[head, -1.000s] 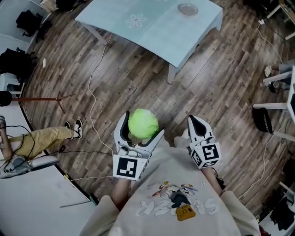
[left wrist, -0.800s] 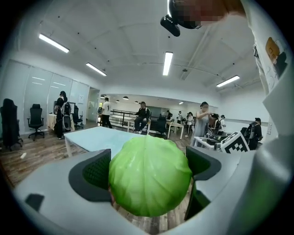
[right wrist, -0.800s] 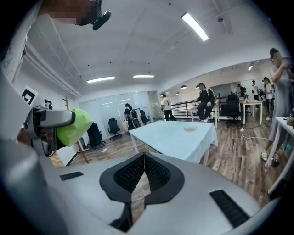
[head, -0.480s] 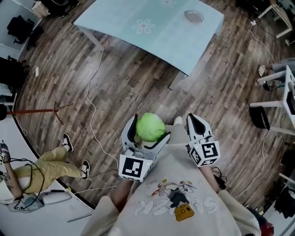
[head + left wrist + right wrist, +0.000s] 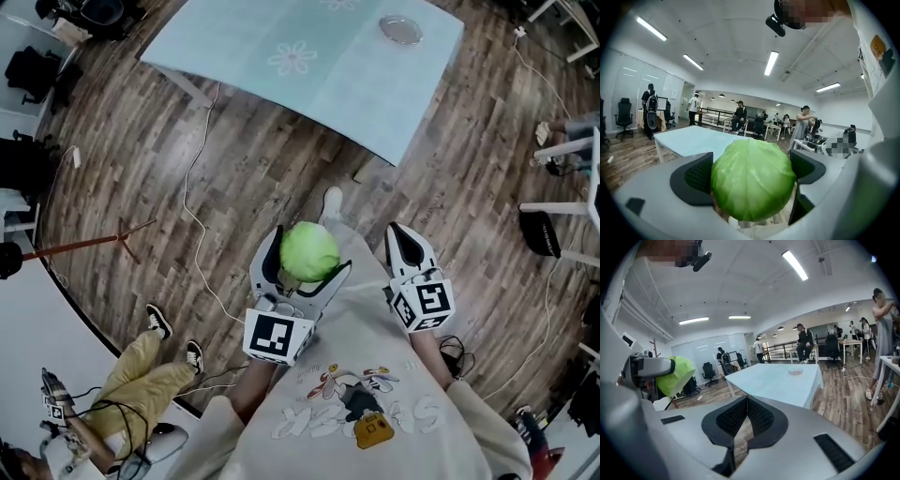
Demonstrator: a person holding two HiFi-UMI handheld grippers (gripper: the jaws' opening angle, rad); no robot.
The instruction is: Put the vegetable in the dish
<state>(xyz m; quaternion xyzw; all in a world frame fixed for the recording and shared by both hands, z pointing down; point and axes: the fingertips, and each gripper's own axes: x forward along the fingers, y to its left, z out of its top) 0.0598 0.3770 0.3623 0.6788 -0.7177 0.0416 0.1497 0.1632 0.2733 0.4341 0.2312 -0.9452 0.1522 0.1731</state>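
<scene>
A round green cabbage (image 5: 309,251) sits between the jaws of my left gripper (image 5: 302,255), which is shut on it and held in front of my chest, above the wooden floor. In the left gripper view the cabbage (image 5: 753,178) fills the gap between both pads. My right gripper (image 5: 407,244) is beside it to the right, shut with nothing in it; its pads (image 5: 761,419) touch. A small silver dish (image 5: 400,29) lies on the far right part of the light blue table (image 5: 309,56), some way ahead. The dish (image 5: 795,372) also shows in the right gripper view.
A white cable (image 5: 192,202) trails over the wooden floor between me and the table. A seated person's legs (image 5: 155,370) are at the lower left. White furniture legs (image 5: 558,178) and a black bag (image 5: 541,234) stand at the right. Other people stand in the background.
The table and dish have shifted slightly nearer and to the right in the head view as I step forward. The left gripper still holds the cabbage; the right stays shut.
</scene>
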